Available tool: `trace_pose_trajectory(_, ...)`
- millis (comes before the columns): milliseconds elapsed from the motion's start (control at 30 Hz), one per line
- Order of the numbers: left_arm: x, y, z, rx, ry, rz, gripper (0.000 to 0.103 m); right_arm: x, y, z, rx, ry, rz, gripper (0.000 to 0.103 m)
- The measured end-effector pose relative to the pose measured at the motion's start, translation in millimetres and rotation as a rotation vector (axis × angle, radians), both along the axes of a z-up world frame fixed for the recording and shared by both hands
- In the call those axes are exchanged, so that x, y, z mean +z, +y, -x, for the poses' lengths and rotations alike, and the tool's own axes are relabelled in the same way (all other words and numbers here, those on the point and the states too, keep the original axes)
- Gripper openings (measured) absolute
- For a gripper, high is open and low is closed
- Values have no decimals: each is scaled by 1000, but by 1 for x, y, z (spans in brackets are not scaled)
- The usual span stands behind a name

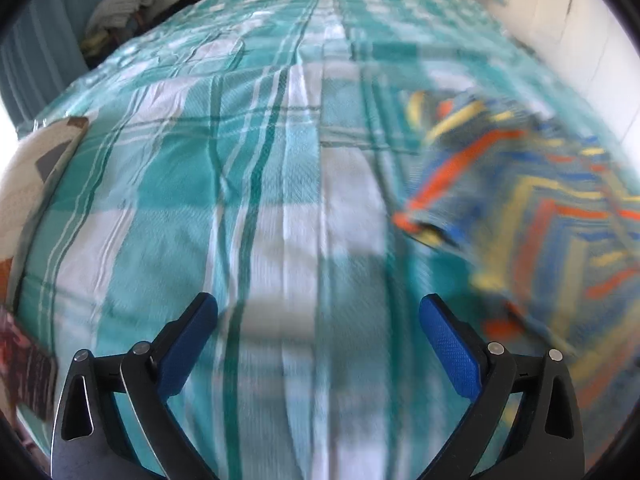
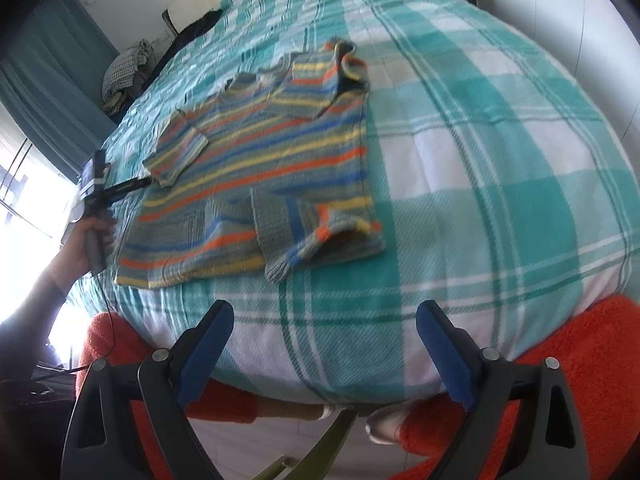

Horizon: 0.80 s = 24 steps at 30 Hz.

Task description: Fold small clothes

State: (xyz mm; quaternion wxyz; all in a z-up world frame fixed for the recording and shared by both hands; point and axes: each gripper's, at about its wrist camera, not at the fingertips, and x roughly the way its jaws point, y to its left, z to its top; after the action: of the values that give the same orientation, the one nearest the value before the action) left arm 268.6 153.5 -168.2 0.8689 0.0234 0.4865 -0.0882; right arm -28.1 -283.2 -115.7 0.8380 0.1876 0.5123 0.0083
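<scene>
A small striped knit sweater (image 2: pixel 256 160), grey with orange, yellow and blue bands, lies flat on the bed with both sleeves folded in over its body. It shows blurred at the right of the left wrist view (image 1: pixel 528 208). My left gripper (image 1: pixel 318 340) is open and empty above the bedspread, left of the sweater; it also appears in the right wrist view (image 2: pixel 132 186), held by a hand at the sweater's left edge. My right gripper (image 2: pixel 325 340) is open and empty, near the bed's front edge, short of the sweater.
The bed carries a teal and white checked bedspread (image 2: pixel 500 152). Orange fleece legs (image 2: pixel 580 368) sit below the bed edge. A pillow (image 1: pixel 24 184) lies at the left. A pile of cloth (image 2: pixel 128 68) and teal curtains (image 2: pixel 44 60) stand beyond the bed.
</scene>
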Motion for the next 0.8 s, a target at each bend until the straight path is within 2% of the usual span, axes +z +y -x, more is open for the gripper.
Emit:
trace_pose_trajectory(100, 33, 4, 49, -118, -30, 144, 102, -2, -11, 0, -14, 0, 20, 92)
trace_pose_trajectory(133, 42, -1, 70, -197, -29, 188, 102, -6, -15, -2, -20, 10, 6, 92)
trace_pose_trajectory(200, 49, -18, 98, -325, -14, 228, 102, -17, -21, -7, -33, 39, -67, 92)
trace_pose_trajectory(267, 46, -42, 123, -425, 9, 213, 102, -27, -22, -13, -36, 58, -177, 92)
trace_pose_trajectory(333, 35, -65, 137, -491, 28, 164, 100, -34, -19, -21, -31, 64, -284, 92)
trace_pose_trajectory(367, 28, -76, 142, -519, 33, 134, 96, -36, -16, -26, -29, 63, -319, 92)
trace_pose_trajectory(400, 23, -85, 145, -537, 38, 105, 82, -39, -13, -31, -25, 65, -352, 91)
trace_pose_trajectory(433, 16, -93, 145, -548, 57, 85, 66, -40, -11, -35, -23, 67, -380, 87)
trace_pose_trajectory(500, 9, -99, 140, -546, 89, 90, 50, -47, -3, -48, -12, 75, -439, 76)
trace_pose_trajectory(533, 8, -101, 138, -541, 88, 95, 35, -50, -1, -53, -14, 77, -442, 68)
trace_pose_trajectory(567, 8, -100, 137, -541, 85, 102, 24, -54, 0, -58, -23, 77, -437, 61)
trace_pose_trajectory(600, 10, -101, 137, -545, 84, 120, 8, -59, -2, -63, -45, 75, -427, 40)
trace_pose_trajectory(633, 15, -101, 140, -555, 79, 144, 8, -63, -4, -64, -66, 79, -423, 13)
trace_pose_trajectory(667, 24, -98, 147, -576, 56, 164, 7, -66, -9, -65, -88, 87, -425, 7)
trace_pose_trajectory(733, 46, -93, 170, -641, 6, 180, 7, -58, -17, -57, -81, 79, -439, 5)
trace_pose_trajectory(800, 66, -83, 195, -714, -5, 188, 7, -39, -23, -42, -10, 69, -436, 5)
